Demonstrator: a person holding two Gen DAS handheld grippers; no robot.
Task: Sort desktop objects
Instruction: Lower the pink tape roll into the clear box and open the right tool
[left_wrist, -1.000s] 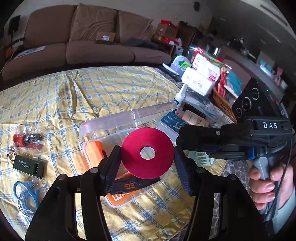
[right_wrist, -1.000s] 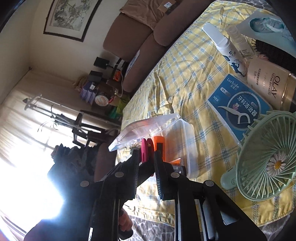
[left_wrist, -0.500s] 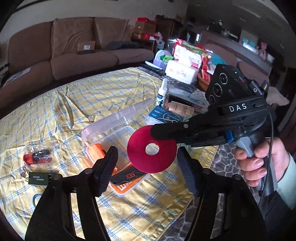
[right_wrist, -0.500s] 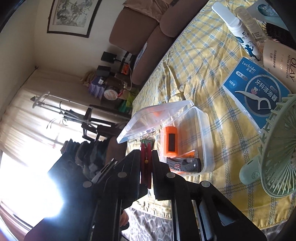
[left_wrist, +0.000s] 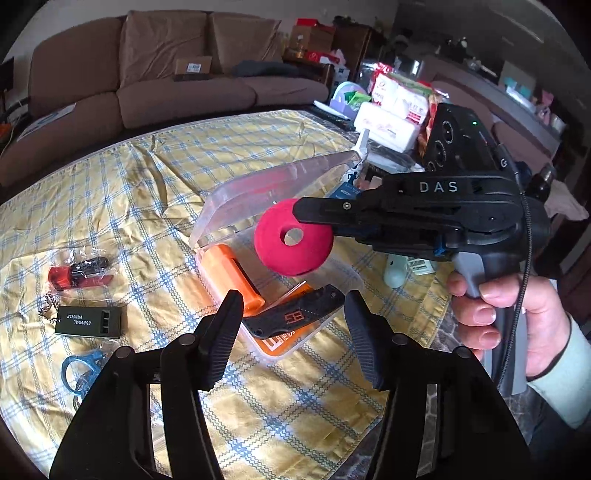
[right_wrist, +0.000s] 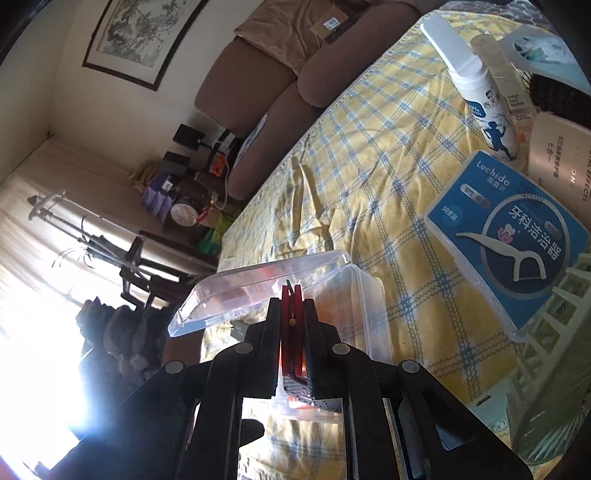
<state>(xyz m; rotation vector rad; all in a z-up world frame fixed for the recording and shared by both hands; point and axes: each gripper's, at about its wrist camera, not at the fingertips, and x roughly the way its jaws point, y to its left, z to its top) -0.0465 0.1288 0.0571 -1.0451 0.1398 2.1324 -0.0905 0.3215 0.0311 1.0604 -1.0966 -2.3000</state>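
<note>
Red spool (left_wrist: 293, 242) is clamped in the right tool (right_wrist: 291, 321) above the box (left_wrist: 328, 302); left tool (left_wrist: 291, 328) (empty) is closing. Next: lower, release.

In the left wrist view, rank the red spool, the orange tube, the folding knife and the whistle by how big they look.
1. Red spool, though it is held up nearer the camera, so that may flatter it.
2. Folding knife and orange tube, too alike to split.
3. Whistle.

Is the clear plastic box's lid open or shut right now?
Open: the clear plastic box has its hinged lid raised, exposing an orange cylinder inside.
</note>
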